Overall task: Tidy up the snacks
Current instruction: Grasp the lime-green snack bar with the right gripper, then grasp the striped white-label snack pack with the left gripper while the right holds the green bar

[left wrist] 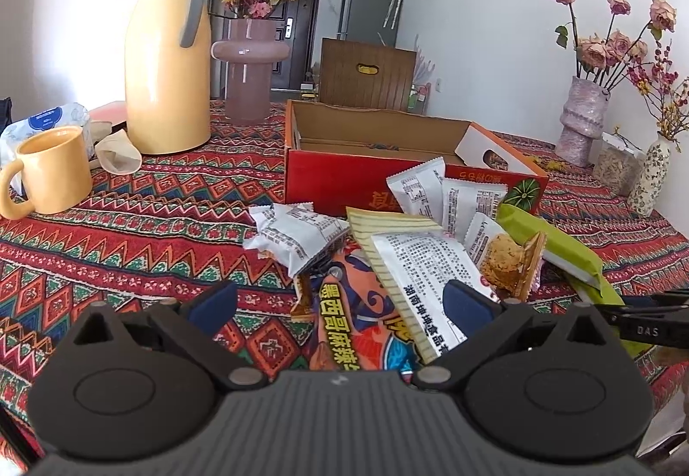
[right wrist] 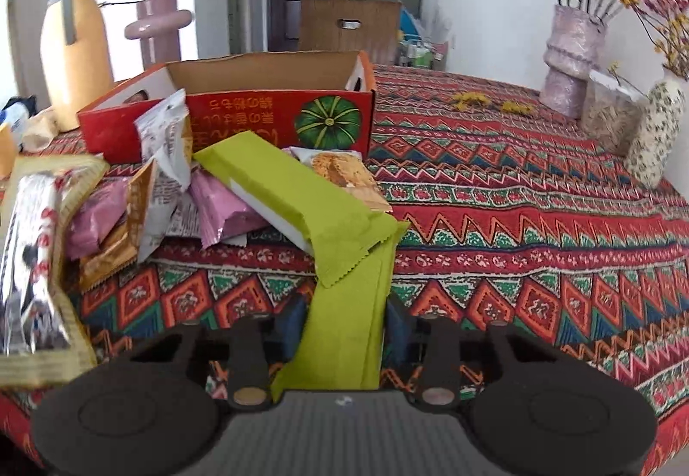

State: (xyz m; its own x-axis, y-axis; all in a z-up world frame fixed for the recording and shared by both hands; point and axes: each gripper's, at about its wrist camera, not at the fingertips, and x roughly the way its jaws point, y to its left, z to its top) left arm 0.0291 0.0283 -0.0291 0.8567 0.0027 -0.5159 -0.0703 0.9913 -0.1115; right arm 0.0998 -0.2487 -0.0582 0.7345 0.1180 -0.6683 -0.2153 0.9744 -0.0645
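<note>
One green snack packet (right wrist: 301,192) lies at the near right of the snack heap, its crimped tail running down toward 6 o'clock between the pads of the right hand-held gripper (right wrist: 344,329). Jaws stand narrowed about that tail; the blue pads (right wrist: 398,332) sit close against the film, though whether they press firmly cannot be told. Judged light, flexible and slick: film will crumple and may slide, so hold is best taken on the flat sealed end, not the filled body, which shows a stiffer white tray inside. The remaining snacks (left wrist: 413,243) are piled in front of the red carton (right wrist: 241,119), which stands open-topped at 12 o'clock and looks the likely destination. Left hand-held gripper (left wrist: 340,304) hangs wide open over the orange packet (left wrist: 353,325), gripping nothing. Yellow flask (left wrist: 168,63) and mug (left wrist: 54,172) stand at 10 o'clock on the patterned bench (right wrist: 538,217), well apart from the heap.
</note>
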